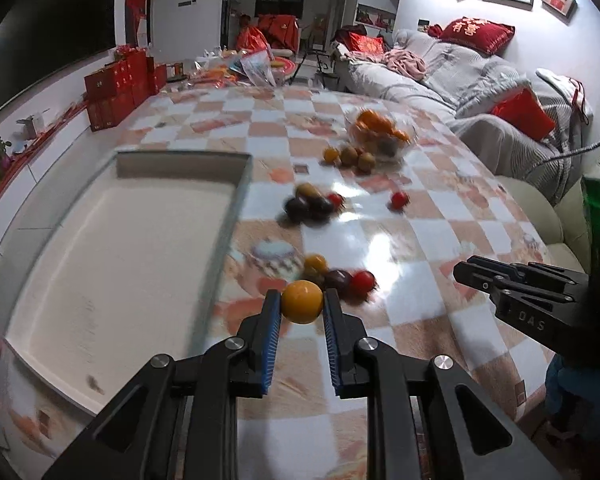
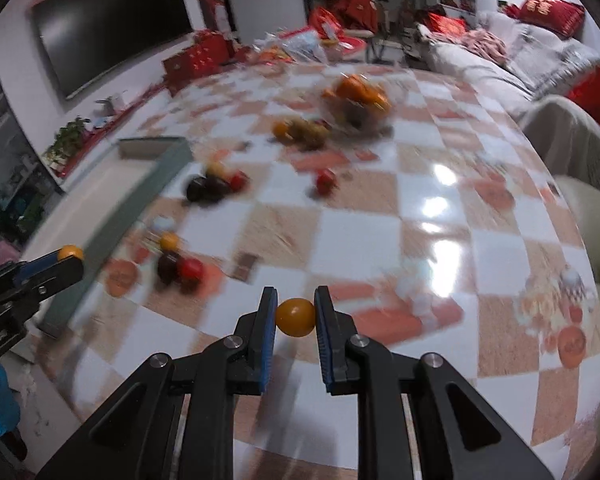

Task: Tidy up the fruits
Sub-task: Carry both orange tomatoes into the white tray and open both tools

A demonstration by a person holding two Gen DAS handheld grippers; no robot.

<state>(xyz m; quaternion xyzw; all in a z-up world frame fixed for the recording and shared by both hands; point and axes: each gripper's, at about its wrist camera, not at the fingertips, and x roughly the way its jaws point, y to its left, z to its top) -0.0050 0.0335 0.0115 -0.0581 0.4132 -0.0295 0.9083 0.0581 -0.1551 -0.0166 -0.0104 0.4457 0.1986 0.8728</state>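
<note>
Left gripper: jaws pinching a yellow fruit between the blue pads, held above the checkered tablecloth just right of the white tray. Right gripper: jaws pinching a second yellow fruit, over the near middle of the cloth. Loose fruits on the table: a near cluster of yellow, dark and red; a dark cluster farther out; a lone red fruit. Glass bowl of oranges at far right. Scene blurred.

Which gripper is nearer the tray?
Left. The left gripper, shut on a yellow fruit, sits beside the tray; the right gripper, holding another yellow fruit, is farther off.
</note>
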